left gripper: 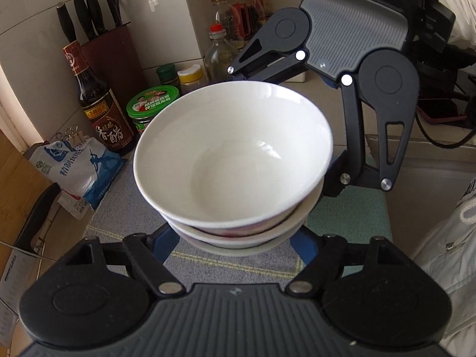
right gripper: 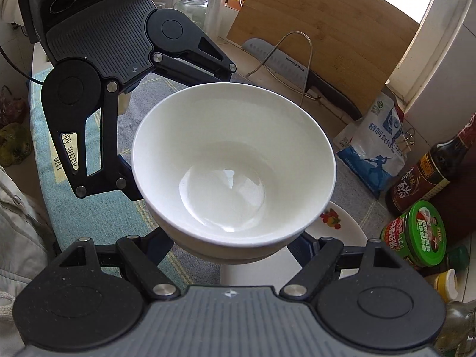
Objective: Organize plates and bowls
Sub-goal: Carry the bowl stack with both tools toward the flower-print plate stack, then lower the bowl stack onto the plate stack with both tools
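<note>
A stack of white bowls (left gripper: 232, 160) fills the middle of both views; the top bowl (right gripper: 235, 160) is empty. Both grippers close around the stack from opposite sides. My left gripper (left gripper: 238, 238) has its blue fingers (left gripper: 166, 244) against the lower bowls. My right gripper (right gripper: 235, 247) holds the stack the same way, and shows in the left wrist view (left gripper: 333, 175) at the far side. A white plate with a fruit print (right gripper: 342, 226) lies under and right of the stack. Contact points are hidden by the bowls.
A striped cloth (left gripper: 238, 267) covers the counter. Vinegar bottle (left gripper: 101, 104), green-lidded jar (left gripper: 151, 104), knife block (left gripper: 116, 53), salt bag (left gripper: 77, 169), oil bottles (left gripper: 223, 50) stand behind. A cleaver (right gripper: 285, 62) and wooden cutting board (right gripper: 327, 35) lean nearby.
</note>
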Demonstrator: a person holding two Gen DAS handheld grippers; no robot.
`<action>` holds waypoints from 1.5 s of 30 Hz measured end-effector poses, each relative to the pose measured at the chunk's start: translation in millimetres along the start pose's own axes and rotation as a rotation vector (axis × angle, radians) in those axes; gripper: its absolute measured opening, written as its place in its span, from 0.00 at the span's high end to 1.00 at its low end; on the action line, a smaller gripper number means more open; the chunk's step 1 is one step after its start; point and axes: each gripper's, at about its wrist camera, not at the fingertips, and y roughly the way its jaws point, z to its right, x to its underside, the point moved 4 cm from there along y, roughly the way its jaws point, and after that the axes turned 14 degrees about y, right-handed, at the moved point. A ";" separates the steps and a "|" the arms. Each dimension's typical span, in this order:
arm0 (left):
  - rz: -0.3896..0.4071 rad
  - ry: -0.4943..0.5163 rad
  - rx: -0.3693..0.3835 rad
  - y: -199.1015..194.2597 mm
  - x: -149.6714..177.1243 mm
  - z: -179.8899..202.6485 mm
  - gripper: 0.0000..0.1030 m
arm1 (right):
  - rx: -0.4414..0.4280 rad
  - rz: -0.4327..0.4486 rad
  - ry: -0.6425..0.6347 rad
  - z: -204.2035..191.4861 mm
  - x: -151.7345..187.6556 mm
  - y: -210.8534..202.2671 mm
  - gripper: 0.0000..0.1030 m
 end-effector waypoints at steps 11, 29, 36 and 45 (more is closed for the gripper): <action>-0.004 0.024 0.013 54.3 -26.9 -17.3 0.22 | 0.048 -0.014 0.053 59.1 23.1 7.8 0.17; -0.013 -0.022 0.043 89.7 -29.4 -26.7 0.22 | 0.035 -0.057 0.102 87.0 37.9 20.7 0.17; -0.018 -0.033 0.053 95.4 -28.0 -29.7 0.22 | 0.034 -0.064 0.110 89.3 37.1 24.1 0.18; -0.012 -0.046 0.068 96.7 -26.9 -31.4 0.22 | 0.026 -0.068 0.122 91.4 35.8 25.7 0.18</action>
